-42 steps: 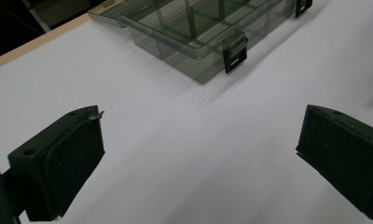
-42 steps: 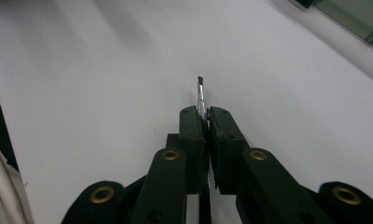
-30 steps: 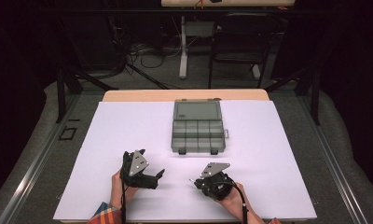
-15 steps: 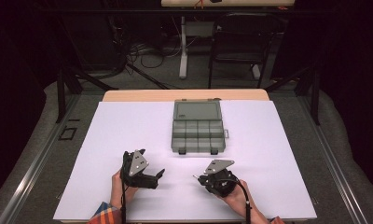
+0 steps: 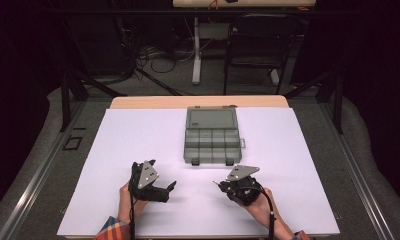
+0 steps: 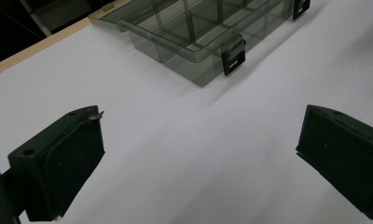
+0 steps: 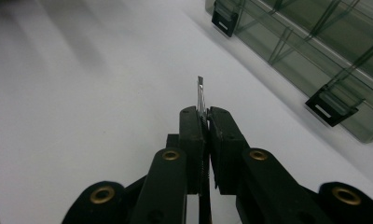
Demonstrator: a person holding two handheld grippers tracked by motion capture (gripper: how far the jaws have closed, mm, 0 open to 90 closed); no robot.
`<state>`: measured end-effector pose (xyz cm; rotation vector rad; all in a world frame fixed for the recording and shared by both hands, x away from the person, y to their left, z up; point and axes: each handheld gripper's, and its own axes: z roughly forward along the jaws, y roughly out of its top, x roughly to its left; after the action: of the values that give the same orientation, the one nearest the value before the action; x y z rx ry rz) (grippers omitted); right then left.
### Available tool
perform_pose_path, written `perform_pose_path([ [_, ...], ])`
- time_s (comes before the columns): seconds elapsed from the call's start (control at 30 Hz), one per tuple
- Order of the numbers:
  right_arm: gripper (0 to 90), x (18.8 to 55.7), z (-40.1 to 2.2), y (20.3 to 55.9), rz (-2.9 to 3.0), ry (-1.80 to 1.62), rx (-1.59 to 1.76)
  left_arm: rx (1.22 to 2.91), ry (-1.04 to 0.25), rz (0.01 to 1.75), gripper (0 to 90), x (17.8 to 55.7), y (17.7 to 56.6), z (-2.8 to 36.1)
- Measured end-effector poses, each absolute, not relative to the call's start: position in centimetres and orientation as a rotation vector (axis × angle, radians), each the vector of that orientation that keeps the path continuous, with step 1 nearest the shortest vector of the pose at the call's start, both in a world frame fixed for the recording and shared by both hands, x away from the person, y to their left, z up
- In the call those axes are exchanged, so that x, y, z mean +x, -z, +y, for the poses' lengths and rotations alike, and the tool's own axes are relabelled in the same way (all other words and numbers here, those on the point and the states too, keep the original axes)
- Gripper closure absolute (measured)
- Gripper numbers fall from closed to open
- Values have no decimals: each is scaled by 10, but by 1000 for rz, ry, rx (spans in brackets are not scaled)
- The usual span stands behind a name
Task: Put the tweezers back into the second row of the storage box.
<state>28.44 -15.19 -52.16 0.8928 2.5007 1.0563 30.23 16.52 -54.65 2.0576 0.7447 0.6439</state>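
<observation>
A smoke-grey clear compartment box point(image 5: 211, 142) lies open at the middle back of the white table sheet point(image 5: 138, 135), its lid folded away from me. My right gripper point(image 5: 219, 184) hovers in front of the box, pointing left. In the right gripper view the right gripper point(image 7: 203, 113) is shut on a small thin metal piece point(image 7: 200, 93) that sticks out past the tips, with the box point(image 7: 324, 56) at upper right. My left gripper point(image 5: 167, 189) rests near the front left, open. The left gripper view has the left gripper point(image 6: 201, 122) wide apart with nothing between, facing the box point(image 6: 198, 32).
The box's black latches point(image 7: 328, 108) face the front edge. A wooden table edge point(image 5: 198, 101) runs behind the sheet. Beyond it stand a chair point(image 5: 253, 50) and floor cables point(image 5: 158, 55). Bare white sheet spreads left and right of the box.
My right gripper has shifted a little to the right and slightly upward, still closed on the metal piece. The left gripper and the box have stayed put.
</observation>
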Motion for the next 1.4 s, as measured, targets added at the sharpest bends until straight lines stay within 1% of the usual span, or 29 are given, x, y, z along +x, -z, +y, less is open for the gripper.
perform_pose_path([
  [0.83,844,297,-169,504,2425,-1045,902,2060,-641,742,0,302,547,163],
  [1.4,844,308,-176,498,2403,-1026,916,2064,-650,741,0,301,547,163],
])
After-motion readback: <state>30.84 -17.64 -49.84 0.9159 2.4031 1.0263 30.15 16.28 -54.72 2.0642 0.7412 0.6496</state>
